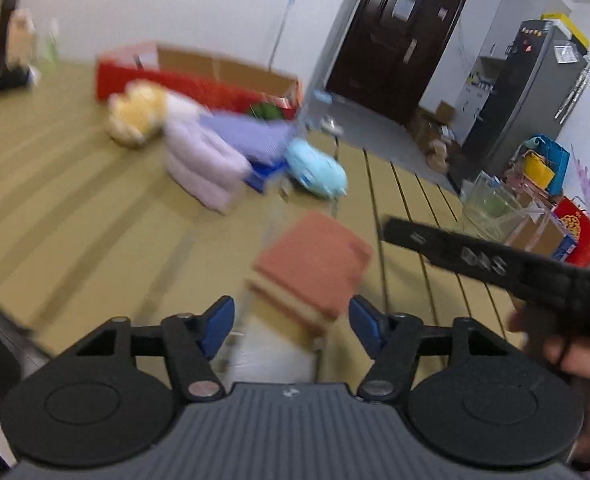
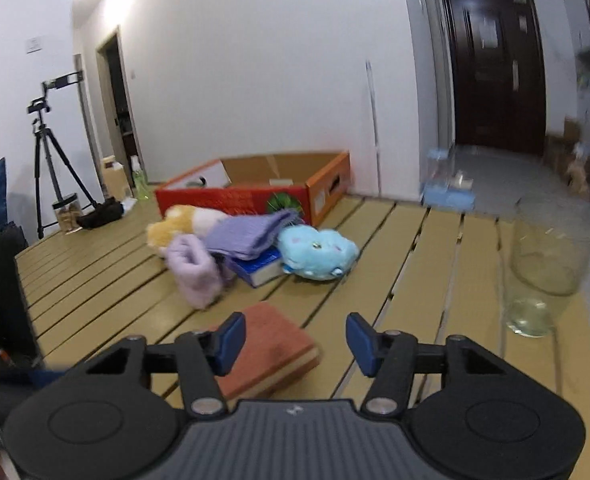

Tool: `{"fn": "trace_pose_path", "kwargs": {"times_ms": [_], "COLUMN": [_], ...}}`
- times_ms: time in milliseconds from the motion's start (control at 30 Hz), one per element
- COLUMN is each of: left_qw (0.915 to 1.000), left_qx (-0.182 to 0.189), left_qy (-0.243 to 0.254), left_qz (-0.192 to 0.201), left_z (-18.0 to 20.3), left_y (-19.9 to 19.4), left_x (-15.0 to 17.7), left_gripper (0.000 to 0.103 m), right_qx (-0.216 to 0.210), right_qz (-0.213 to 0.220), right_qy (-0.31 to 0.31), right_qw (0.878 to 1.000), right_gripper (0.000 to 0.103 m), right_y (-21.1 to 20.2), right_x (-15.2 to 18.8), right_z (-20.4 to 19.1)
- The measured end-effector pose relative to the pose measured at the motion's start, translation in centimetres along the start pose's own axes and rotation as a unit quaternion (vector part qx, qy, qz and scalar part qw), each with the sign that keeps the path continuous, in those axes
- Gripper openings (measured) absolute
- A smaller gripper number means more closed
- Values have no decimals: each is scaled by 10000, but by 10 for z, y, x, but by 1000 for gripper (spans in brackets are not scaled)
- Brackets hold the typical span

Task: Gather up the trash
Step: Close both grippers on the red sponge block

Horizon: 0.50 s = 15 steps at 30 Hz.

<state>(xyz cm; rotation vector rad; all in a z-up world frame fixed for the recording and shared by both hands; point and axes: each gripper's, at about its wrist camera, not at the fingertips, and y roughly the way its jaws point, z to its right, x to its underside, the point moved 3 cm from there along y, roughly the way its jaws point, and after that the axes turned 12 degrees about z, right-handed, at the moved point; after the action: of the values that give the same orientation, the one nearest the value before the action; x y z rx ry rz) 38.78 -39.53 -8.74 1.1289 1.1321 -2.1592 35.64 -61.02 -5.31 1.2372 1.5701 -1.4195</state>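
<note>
A red-brown book [image 2: 269, 350] lies on the slatted yellow table [image 2: 411, 248], just below and ahead of both grippers; it also shows in the left wrist view [image 1: 313, 268], blurred. My left gripper [image 1: 291, 328] is open and empty above the book. My right gripper [image 2: 291, 344] is open and empty, its left finger over the book's corner. Further back lie a yellow plush [image 2: 171, 226], a purple cloth [image 2: 251, 236], a lilac roll [image 2: 195, 276], a blue book [image 2: 261, 268] and a light blue plush [image 2: 317, 254].
An open red cardboard box [image 2: 255, 190] stands at the table's back by the wall. A clear glass jar [image 2: 543, 264] stands at the right. A tripod [image 2: 47, 168] is at the left. The right gripper's body [image 1: 495, 264] crosses the left wrist view.
</note>
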Motion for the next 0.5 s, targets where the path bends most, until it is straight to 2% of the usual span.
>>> {"fn": "trace_pose_path", "kwargs": {"times_ms": [100,167,233,267,333,400,500], "left_qw": [9993,9988,9983,9978,9972,9975,9978], "left_qx": [24,99,185,181,186,458,456], "left_qy": [-345,-450,-541,-639,-719,-537,-470], "left_qz": [-147,-143,-56,-39,88,90,108], "left_z": [-2,-7,-16,-26,-42,-47,-44], "left_y": [28,37,38,37,31,29,33], "left_x": [2,1,-4,-7,-13,-20,-26], "left_gripper": [56,50,41,36,36,37,37], "right_qx": [-285,-452,-544,-594,-692,-785,-727], "right_qz": [-264,-356,-456,-451,-475,-365,-156], "right_qy": [305,401,523,699,1150,1134,1277], "right_qw": [9988,9975,9961,9948,9898,9898,9890], "right_gripper": [44,42,31,29,28,28,28], "right_y": [37,53,61,56,37,21,12], "right_x": [2,5,12,16,26,34,36], "right_z": [13,12,7,9,9,2,-5]}}
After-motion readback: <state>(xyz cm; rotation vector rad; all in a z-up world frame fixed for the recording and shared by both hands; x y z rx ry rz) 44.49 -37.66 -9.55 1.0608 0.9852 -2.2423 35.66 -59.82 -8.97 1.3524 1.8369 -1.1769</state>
